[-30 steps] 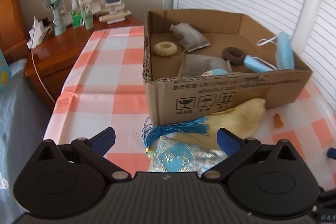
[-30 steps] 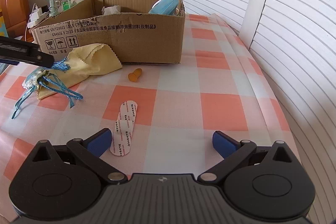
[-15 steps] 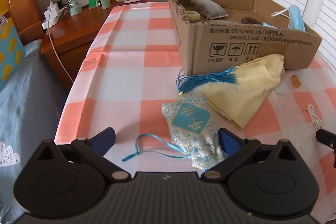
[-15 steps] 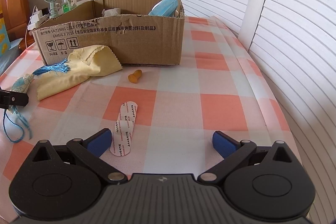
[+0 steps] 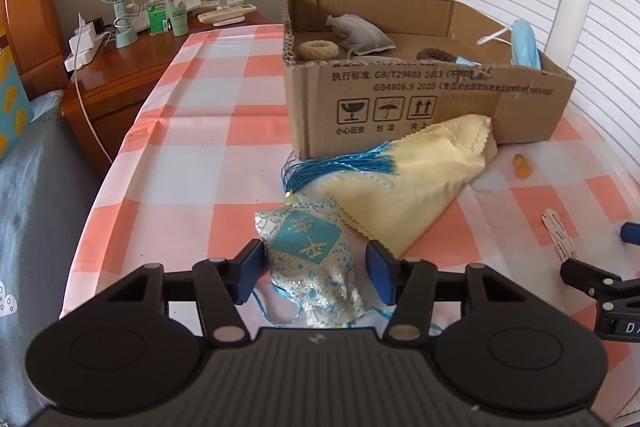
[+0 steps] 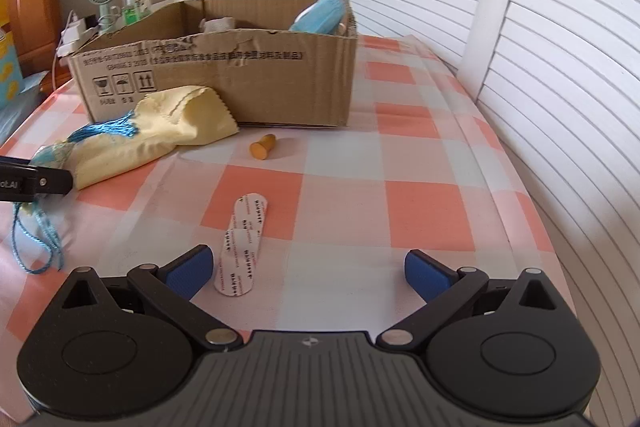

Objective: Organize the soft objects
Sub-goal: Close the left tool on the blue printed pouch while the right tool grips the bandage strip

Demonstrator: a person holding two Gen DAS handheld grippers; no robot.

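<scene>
A blue and silver embroidered sachet (image 5: 310, 251) with a blue tassel (image 5: 340, 163) lies on the checked tablecloth, between the fingers of my left gripper (image 5: 316, 273). The jaws have narrowed around it, with small gaps at the sides. A yellow cloth (image 5: 404, 183) lies against the cardboard box (image 5: 420, 107). The box holds grey pouches, hair ties and blue face masks (image 5: 524, 43). My right gripper (image 6: 308, 271) is open and empty above the table, next to two plaster strips (image 6: 242, 243) and an orange earplug (image 6: 262, 147).
A wooden nightstand (image 5: 120, 75) with a small fan, bottles and a charger stands at the far left. A bed with grey bedding (image 5: 32, 195) lies left of the table. White louvred shutters (image 6: 540, 67) run along the right.
My left gripper has pulled back from the box, come down over the sachet and narrowed its jaws around it. The right gripper has held still.
</scene>
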